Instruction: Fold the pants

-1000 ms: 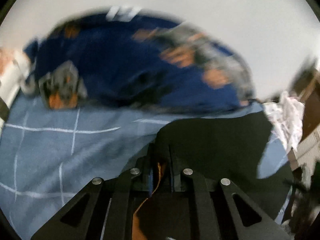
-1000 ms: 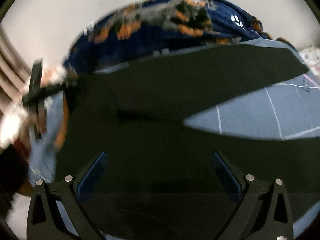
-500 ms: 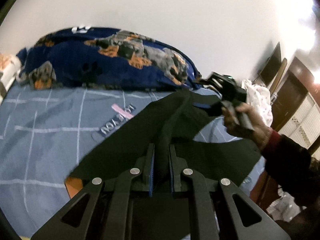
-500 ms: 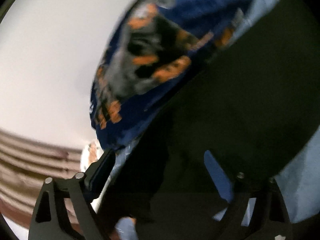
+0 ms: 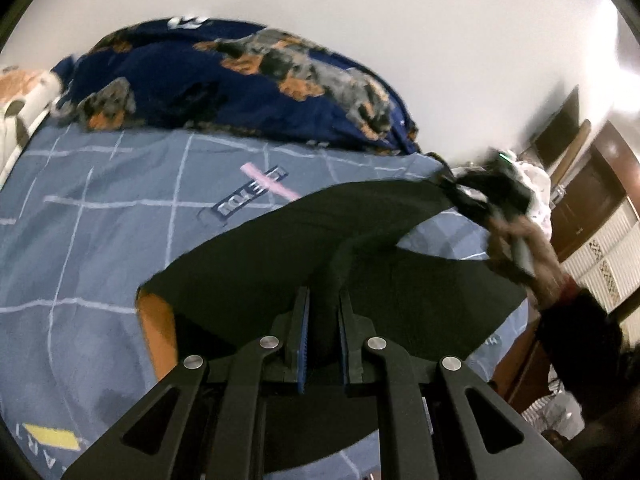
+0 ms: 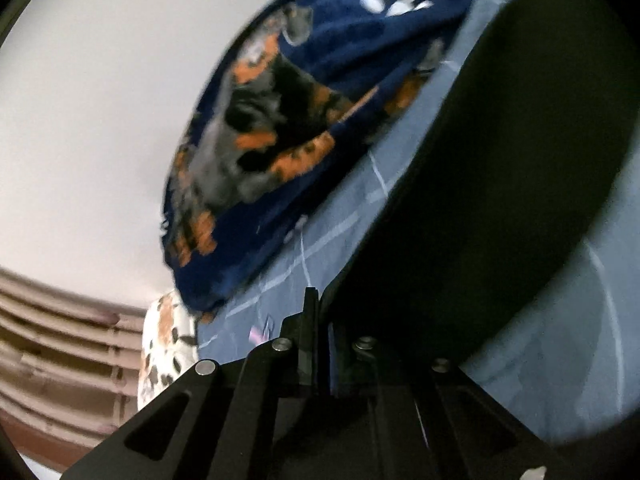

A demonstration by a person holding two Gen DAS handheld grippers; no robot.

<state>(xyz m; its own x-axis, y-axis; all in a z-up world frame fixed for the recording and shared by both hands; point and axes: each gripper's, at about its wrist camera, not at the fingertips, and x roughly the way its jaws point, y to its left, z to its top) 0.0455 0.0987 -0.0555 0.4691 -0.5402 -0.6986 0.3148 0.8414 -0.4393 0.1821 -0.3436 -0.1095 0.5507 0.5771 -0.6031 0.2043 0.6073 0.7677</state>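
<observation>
Black pants (image 5: 320, 232) hang stretched over a blue checked bed sheet (image 5: 100, 220). My left gripper (image 5: 322, 300) is shut on a bunched fold of them at the near edge; an orange lining shows at the lower left. At the far right, a person's hand (image 5: 516, 240) holds my right gripper (image 5: 480, 188) at the far corner of the fabric. In the right wrist view the right gripper (image 6: 324, 312) is closing, its fingers drawn together on the pants' (image 6: 500, 180) edge, and the view is tilted.
A navy blanket with dog prints (image 5: 240, 76) is heaped along the wall at the bed's far side. A white pile of clothes (image 5: 536, 192) and dark wooden furniture (image 5: 588, 200) stand at the right. A spotted pillow (image 6: 164, 344) lies at the bed's end.
My right gripper went from wide open above the pants to drawn together on their edge, rolling as it moved. The left gripper carried its fold across the bed, and the pants now stretch between both.
</observation>
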